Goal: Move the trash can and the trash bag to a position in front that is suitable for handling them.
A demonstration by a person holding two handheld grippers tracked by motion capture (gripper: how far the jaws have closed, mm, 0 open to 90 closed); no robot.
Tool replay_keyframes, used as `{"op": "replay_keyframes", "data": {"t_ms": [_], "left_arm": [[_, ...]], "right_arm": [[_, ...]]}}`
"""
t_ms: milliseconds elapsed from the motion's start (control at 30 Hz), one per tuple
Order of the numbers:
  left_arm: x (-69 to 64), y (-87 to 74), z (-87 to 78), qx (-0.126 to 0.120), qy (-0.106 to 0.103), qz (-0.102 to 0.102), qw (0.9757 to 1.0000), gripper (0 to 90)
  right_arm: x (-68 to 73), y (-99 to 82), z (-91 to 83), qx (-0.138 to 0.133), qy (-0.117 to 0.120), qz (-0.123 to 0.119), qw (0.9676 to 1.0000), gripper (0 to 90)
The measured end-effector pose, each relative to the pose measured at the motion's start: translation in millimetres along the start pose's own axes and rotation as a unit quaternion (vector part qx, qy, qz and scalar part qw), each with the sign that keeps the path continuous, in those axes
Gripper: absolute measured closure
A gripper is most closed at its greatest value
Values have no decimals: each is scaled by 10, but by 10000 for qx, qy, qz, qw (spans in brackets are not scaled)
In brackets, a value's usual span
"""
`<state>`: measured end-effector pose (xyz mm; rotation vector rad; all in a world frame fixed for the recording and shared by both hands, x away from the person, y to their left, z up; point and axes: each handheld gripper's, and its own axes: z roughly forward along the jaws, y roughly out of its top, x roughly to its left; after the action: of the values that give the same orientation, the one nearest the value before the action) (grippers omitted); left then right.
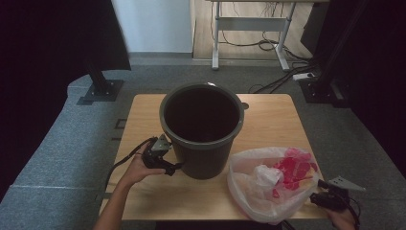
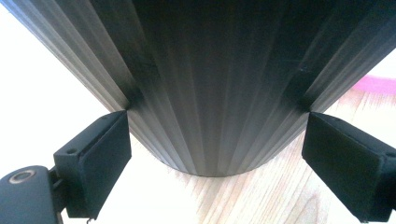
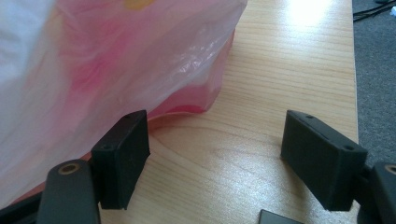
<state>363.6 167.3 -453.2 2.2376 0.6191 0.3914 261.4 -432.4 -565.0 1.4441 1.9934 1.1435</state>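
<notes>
A dark grey plastic bucket (image 1: 203,160) stands upright in the middle of the wooden table (image 1: 273,120). My left gripper (image 1: 176,167) lies level at the bucket's lower left side. In the left gripper view its jaws stand wide, and both fingertips (image 2: 119,123) reach the ribbed bucket wall (image 2: 210,84) just above the tabletop (image 2: 233,200). A thin clear plastic bag (image 1: 261,184) with red, pink and white contents lies at the front right. My right gripper (image 1: 316,190) is open at the bag's right edge. The bag (image 3: 93,60) bulges against its left jaw, and bare wood (image 3: 219,154) shows between the jaws.
The table is small, with grey carpet (image 1: 62,153) around it. The right gripper is near the table's front right corner. A white desk frame (image 1: 249,28) and cables (image 1: 282,81) stand on the floor beyond the table. Dark curtains hang at both sides.
</notes>
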Motion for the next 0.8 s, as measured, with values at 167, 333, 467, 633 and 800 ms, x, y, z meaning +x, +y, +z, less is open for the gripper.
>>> {"op": "replay_keyframes", "data": {"t_ms": [167, 333, 467, 633, 800], "left_arm": [[-4, 52, 49, -52, -44, -22, 10000, 86], [9, 60, 79, -142, -102, -61, 9998, 91], [14, 67, 95, -189, -140, -96, 9997, 92], [11, 70, 116, -258, -160, -123, 9995, 94], [5, 50, 77, -209, 30, -81, 9997, 105]], "right_arm": [[-2, 3, 3, 7, 17, -7, 10000, 230], [-8, 2, 1, -2, 42, 6, 10000, 230], [-7, 3, 2, 1, 43, 4, 10000, 230], [-3, 3, 3, 5, 39, -9, 10000, 229], [-4, 1, 2, 0, 43, 3, 10000, 229]]}}
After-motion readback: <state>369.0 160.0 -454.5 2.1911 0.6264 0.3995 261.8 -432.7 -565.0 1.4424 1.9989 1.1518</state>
